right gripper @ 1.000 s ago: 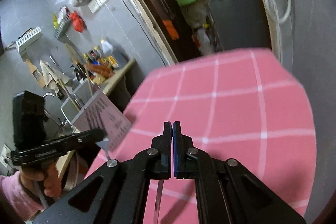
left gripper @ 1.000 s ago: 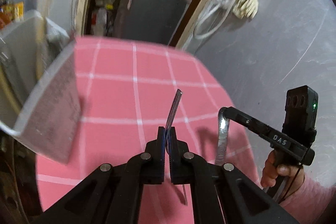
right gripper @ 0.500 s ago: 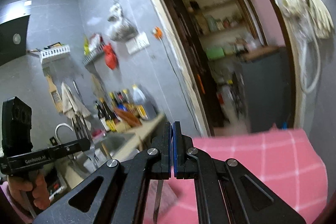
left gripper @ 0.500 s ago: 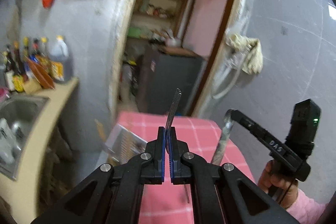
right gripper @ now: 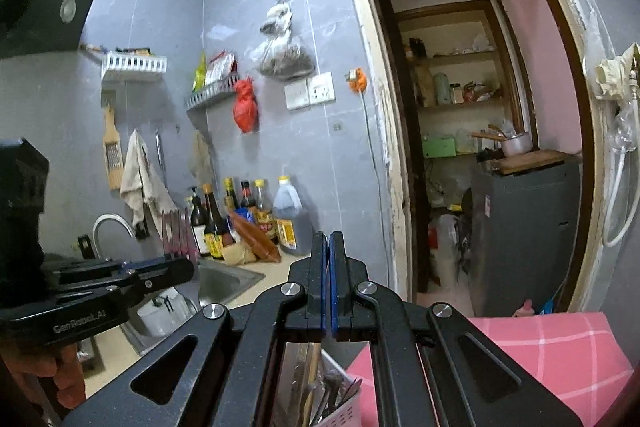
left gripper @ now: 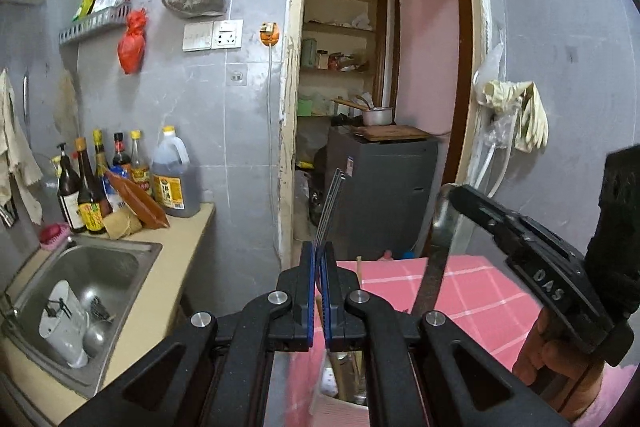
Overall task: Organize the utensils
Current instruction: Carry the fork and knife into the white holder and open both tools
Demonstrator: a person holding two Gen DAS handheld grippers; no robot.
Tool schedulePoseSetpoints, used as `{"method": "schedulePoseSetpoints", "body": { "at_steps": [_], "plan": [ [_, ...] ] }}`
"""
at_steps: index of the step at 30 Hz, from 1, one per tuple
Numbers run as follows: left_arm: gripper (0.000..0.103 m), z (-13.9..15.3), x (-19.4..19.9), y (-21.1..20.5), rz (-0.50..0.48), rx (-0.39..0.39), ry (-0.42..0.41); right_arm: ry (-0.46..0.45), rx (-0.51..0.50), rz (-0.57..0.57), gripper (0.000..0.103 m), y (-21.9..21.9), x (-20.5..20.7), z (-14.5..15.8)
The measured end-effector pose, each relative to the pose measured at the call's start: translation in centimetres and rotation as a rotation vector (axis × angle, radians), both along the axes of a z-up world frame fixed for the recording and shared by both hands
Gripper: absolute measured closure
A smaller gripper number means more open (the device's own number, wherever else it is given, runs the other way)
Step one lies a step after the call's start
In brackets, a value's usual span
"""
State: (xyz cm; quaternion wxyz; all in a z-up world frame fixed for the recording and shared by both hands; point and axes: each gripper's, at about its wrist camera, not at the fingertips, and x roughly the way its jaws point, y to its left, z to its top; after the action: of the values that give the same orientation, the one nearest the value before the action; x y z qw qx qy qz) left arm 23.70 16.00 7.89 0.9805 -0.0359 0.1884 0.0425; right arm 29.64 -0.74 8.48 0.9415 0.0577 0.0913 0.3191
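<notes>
My left gripper is shut on a metal fork, held upright with its tines pointing up. My right gripper is shut on a metal utensil; its flat handle shows in the left wrist view, hanging down from the jaws. A white utensil holder with several utensils stands below both grippers on the pink checked tablecloth. The holder also shows under the left gripper. In the right wrist view the left gripper is at the left, the fork tines above it.
A steel sink with dishes lies to the left, with sauce bottles on the counter behind it. A doorway ahead leads to a pantry with a dark cabinet. A grey wall with hanging gloves is at the right.
Both grippers have tilted up and lifted, so the views swung from the tablecloth to the kitchen wall and doorway. Both stay shut on their utensils, now above the holder.
</notes>
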Motion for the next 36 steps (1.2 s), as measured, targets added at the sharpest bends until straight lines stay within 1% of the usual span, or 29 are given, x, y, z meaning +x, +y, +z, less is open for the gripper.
{"method": "schedulePoseSetpoints", "body": {
  "at_steps": [4, 10, 23, 36],
  "plan": [
    [0.100, -1.5, 0.2, -0.5, -0.021, 0.021, 0.015, 0.037, -0.025, -0.007, 0.101, 0.0, 0.3, -2.0],
    [0.100, -3.2, 0.2, -1.2, -0.050, 0.011, 0.054, 0.080, -0.046, 0.001, 0.101, 0.0, 0.5, -3.6],
    [0.100, -5.9, 0.3, -1.0, -0.089, -0.075, 0.144, 0.171, -0.047, 0.051, 0.101, -0.5, 0.6, -6.1],
    [0.099, -6.9, 0.4, -0.8, -0.125, -0.120, 0.201, 0.220, -0.052, 0.079, 0.100, -1.0, 0.8, -7.3]
  ]
}}
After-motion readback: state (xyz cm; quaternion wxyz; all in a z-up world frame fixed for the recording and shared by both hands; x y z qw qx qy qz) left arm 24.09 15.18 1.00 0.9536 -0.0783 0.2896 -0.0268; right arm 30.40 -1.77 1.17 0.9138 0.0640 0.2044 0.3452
